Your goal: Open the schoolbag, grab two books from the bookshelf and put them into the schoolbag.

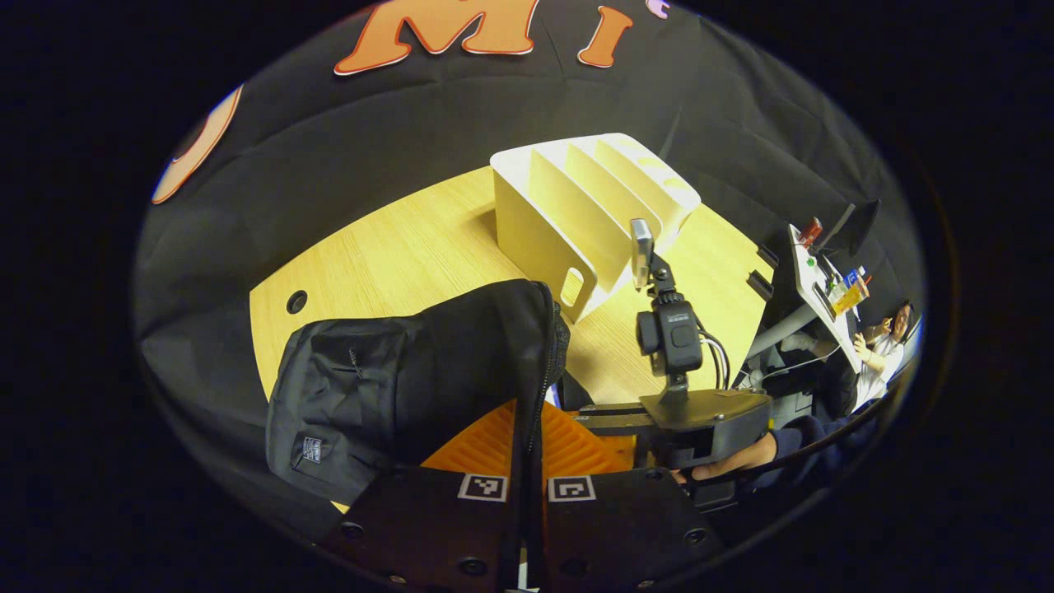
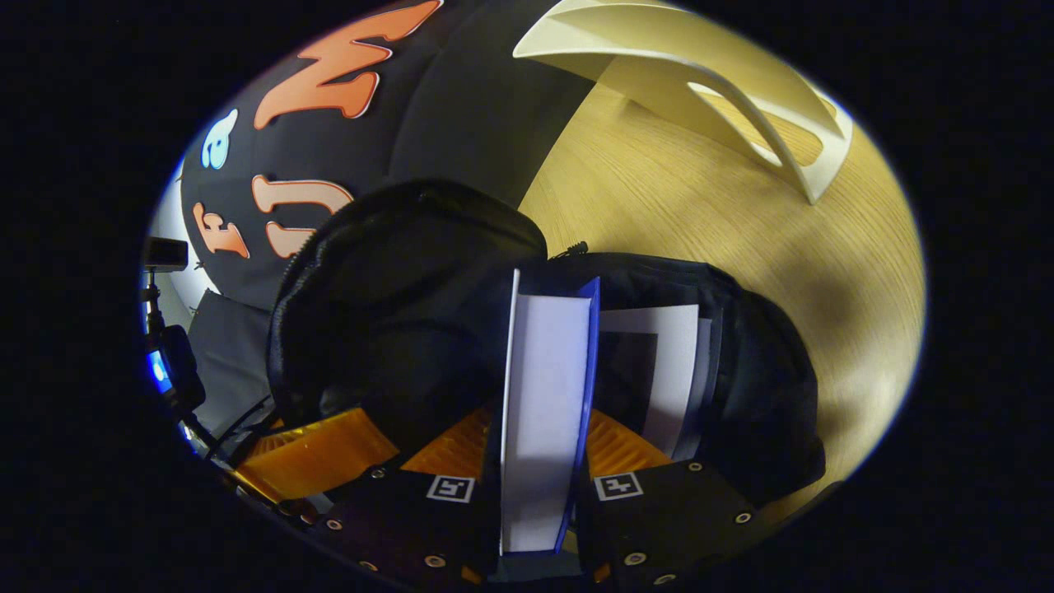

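While our left claw (image 1: pixel 525 502) pinches the schoolbag (image 1: pixel 395 387) rim on the worktop (image 1: pixel 395 247), our right claw (image 2: pixel 533 494) clamps the second book (image 2: pixel 543 395) at its mouth; next, we judge, lower and release.

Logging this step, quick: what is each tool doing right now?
Left tool: shut on the schoolbag edge.
Right tool: shut on a book.

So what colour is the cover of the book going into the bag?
Blue, with white page edges. The book shows best in the right gripper view.
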Motion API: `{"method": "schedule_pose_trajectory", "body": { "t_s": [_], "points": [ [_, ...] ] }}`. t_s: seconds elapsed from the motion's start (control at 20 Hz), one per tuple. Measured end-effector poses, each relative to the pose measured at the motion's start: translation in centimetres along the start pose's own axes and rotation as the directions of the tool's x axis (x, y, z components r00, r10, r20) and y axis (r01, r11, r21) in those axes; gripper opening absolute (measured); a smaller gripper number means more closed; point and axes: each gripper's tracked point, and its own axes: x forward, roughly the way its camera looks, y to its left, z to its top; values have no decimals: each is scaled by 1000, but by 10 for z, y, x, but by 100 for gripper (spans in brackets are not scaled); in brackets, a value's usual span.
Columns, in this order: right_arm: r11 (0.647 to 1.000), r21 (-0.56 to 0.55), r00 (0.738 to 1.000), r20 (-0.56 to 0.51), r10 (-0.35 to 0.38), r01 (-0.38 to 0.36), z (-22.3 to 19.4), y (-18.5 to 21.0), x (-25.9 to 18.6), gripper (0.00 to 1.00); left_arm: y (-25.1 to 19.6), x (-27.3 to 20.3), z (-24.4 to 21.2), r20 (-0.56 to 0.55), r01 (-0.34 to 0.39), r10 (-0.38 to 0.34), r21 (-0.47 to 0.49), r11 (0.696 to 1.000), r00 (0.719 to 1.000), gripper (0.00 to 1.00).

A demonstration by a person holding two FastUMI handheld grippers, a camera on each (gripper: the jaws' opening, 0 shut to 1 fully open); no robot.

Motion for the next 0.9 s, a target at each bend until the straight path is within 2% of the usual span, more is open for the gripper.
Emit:
{"method": "schedule_pose_trajectory", "body": {
  "t_s": [0.05,0.1,0.2,0.25,0.3,0.4,0.45,0.55,0.75,0.9],
  "points": [
    [1000,-9,1000,-19,-7,7,-2,1,3,47,3,-1,1,7,-15,15,-1,1000,1000,4],
    [1000,-5,999,-33,-28,28,-3,-2,4,41,4,0,1,12,-22,22,-13,1000,1000,4],
    [991,-34,989,-77,-129,127,-7,-15,-1,51,4,-2,-1,12,-18,19,-55,998,1000,4],
    [983,-73,980,-97,-175,168,-8,-22,-6,61,7,-2,-3,12,-22,23,-77,997,1000,4],
    [967,-132,965,-119,-236,220,-7,-32,-16,65,9,-3,-1,14,-32,34,-86,996,999,4],
    [933,-233,945,-119,-305,272,-5,-40,-36,73,11,-2,-8,18,-58,60,-89,994,998,4],
    [921,-269,940,-112,-322,283,-1,-42,-47,80,11,-1,-9,17,-77,79,-87,993,997,4],
    [897,-321,933,-93,-348,303,13,-44,-70,88,10,1,-13,15,-105,106,-97,990,994,4],
    [839,-413,920,-9,-392,354,48,-49,-113,93,5,6,-20,13,-140,144,-147,979,990,5],
    [793,-469,912,75,-403,389,78,-50,-148,94,-6,11,-22,17,-146,152,-194,970,988,16]
  ]
}}
